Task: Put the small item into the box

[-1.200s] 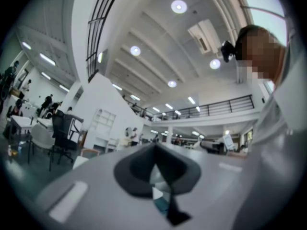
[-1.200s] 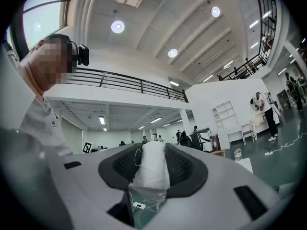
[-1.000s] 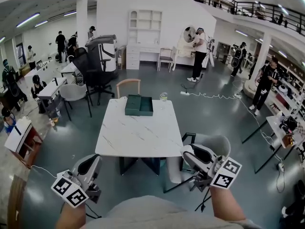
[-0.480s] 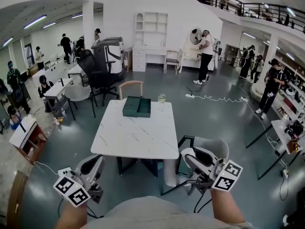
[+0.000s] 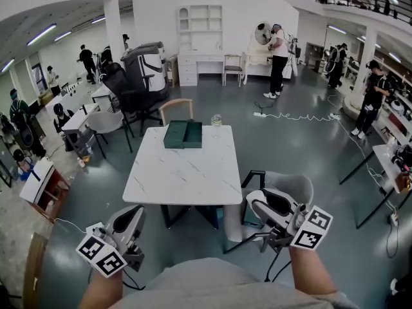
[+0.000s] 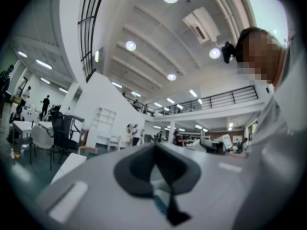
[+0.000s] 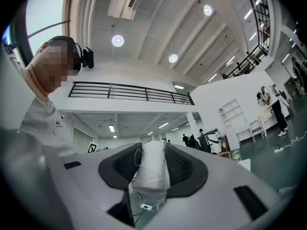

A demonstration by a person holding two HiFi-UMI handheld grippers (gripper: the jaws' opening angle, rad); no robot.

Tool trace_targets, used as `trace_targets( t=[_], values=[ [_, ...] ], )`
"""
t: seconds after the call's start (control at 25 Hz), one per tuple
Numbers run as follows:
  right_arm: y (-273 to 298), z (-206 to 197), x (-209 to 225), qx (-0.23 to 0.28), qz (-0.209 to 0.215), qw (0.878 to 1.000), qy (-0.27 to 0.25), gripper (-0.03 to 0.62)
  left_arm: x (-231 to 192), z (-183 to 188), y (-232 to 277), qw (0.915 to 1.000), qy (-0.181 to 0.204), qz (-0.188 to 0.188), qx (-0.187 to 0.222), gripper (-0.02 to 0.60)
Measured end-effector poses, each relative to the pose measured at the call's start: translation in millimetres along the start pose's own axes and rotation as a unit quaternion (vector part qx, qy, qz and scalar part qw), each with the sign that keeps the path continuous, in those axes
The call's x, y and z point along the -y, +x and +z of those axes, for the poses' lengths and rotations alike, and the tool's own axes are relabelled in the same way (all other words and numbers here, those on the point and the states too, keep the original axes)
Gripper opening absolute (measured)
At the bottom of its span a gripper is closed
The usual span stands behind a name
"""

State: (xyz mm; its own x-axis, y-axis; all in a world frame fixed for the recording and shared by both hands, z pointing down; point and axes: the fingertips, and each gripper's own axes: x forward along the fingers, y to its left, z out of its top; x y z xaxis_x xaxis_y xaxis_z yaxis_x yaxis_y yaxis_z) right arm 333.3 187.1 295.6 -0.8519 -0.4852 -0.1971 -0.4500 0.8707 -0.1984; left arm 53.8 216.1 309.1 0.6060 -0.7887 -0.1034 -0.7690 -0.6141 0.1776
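Note:
A dark green box (image 5: 184, 134) lies open at the far edge of the white marble table (image 5: 187, 176). My right gripper (image 5: 269, 206) is held low, short of the table's near right corner, and is shut on a small white wrapped item (image 7: 153, 169) that stands upright between its dark pads (image 7: 184, 166). My left gripper (image 5: 133, 221) hangs short of the near left corner. In the left gripper view its jaws (image 6: 154, 148) meet at the tips with nothing between them. Both grippers point towards the table, slightly upward.
A small glass jar (image 5: 216, 120) stands at the table's far edge, right of the box. A wooden chair (image 5: 175, 110) is behind the table and a grey chair (image 5: 283, 188) at its near right. Office chairs, desks and several people fill the hall around.
The table has drawn a little nearer in the head view. Both grippers have shifted forward with it; the right one still holds the white item.

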Motion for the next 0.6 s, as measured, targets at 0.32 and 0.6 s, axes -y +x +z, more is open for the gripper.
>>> trace_targets(
  t=[0.32,0.6],
  values=[
    [9,-4,18,-0.007,-0.024,1.0,0.0,0.152,-24,-7,27,0.9995,-0.015,-0.025,-0.009,0.005],
    [50,-6,41,-0.02,-0.065,0.998,-0.017,0.152,-80,-4,65,0.9969,-0.029,-0.073,0.001,0.005]
  ],
)
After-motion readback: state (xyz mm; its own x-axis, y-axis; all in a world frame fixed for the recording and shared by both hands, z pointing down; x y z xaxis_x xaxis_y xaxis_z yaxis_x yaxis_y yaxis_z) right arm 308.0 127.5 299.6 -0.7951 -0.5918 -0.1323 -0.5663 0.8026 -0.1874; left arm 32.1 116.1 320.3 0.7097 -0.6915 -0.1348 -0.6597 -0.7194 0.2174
